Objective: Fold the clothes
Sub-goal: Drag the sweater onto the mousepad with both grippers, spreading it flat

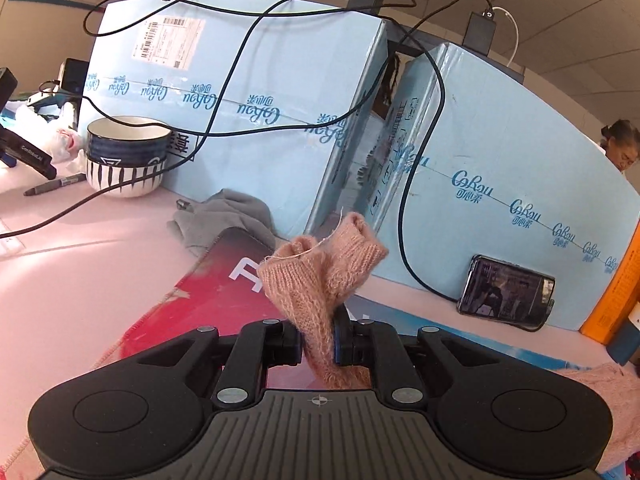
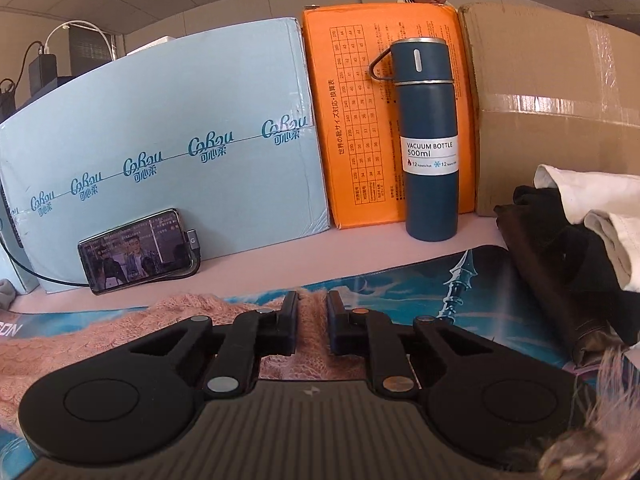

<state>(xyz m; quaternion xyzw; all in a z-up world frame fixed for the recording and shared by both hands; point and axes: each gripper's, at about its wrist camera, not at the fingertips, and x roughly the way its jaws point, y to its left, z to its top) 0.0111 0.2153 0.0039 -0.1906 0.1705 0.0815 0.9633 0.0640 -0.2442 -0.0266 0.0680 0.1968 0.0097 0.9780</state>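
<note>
Left wrist view: the left gripper [image 1: 318, 344] has its jaws clamped on a bunched fold of the fuzzy pink knitted sweater [image 1: 320, 276], lifted above the red printed mat [image 1: 208, 300]. A grey cloth [image 1: 232, 216] lies at 11 o'clock.

Right wrist view: the right gripper [image 2: 312, 326] has its jaws narrowly parted, the pink sweater [image 2: 100, 336] spread beneath on the blue printed mat [image 2: 460, 280]. A navy vacuum bottle [image 2: 430, 140] stands on the counter [image 2: 340, 252] at 1 o'clock.

The left gripper [image 1: 318, 342] is clamped on a pink knit garment [image 1: 320, 276], whose two cuffs stick up above the fingers [image 1: 286, 344]. Under it lies a red mat [image 1: 208, 292] on a pink table [image 1: 92, 248]. A grey cloth [image 1: 228, 216] lies at the mat's far edge, against a blue box [image 1: 256, 92]. A striped bowl [image 1: 126, 156] stands left of the box, with a marker [image 1: 54, 185] beside it. Black cables [image 1: 236, 64] hang across the boxes. A phone [image 1: 506, 294] leans on a second blue box [image 1: 504, 152] to the right.
</note>
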